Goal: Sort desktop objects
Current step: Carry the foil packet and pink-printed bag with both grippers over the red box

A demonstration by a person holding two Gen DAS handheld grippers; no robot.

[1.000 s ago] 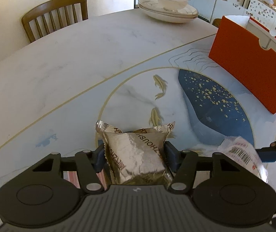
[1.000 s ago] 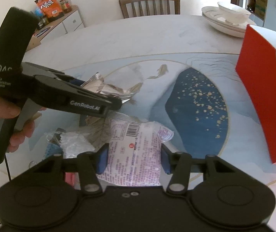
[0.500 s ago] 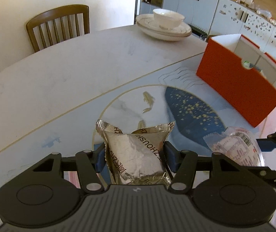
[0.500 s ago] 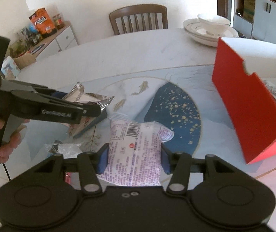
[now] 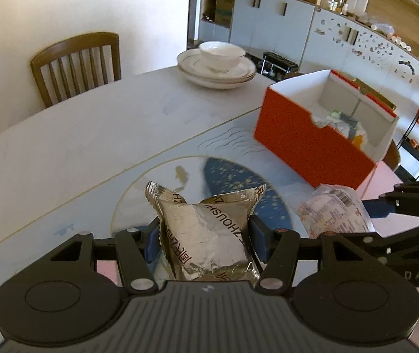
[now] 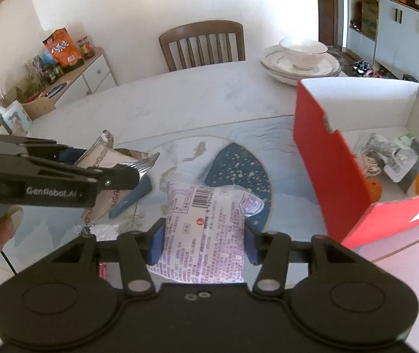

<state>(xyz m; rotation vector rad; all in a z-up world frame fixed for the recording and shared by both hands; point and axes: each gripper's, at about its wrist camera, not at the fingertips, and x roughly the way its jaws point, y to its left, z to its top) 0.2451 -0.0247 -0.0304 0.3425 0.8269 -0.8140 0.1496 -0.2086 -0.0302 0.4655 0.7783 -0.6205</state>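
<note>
Carrying is the step in hand, as I judge it: both packets are lifted above the tabletop [image 5: 92, 135] and the orange box [image 5: 309, 147] lies ahead and to the right, open at the top with several wrapped items already inside. To do it well, each packet should travel high enough to pass over the box's near wall, and one arm should probably lead while the other waits, since the two tools ride close together. Release ought to come only once a packet hangs over the opening, not over the rim.

Left tool [image 5: 205, 236]: its blue pads are closed to about the width of the silver foil packet [image 5: 206, 229] and press its two sides; the crinkled top flares out beyond the fingers. Right tool [image 6: 203, 239]: closed in the same way on the white packet with purple print [image 6: 206, 229], barcode end pointing forward. Both grips look mid-body and fairly secure, though soft pouches can slip.
</note>
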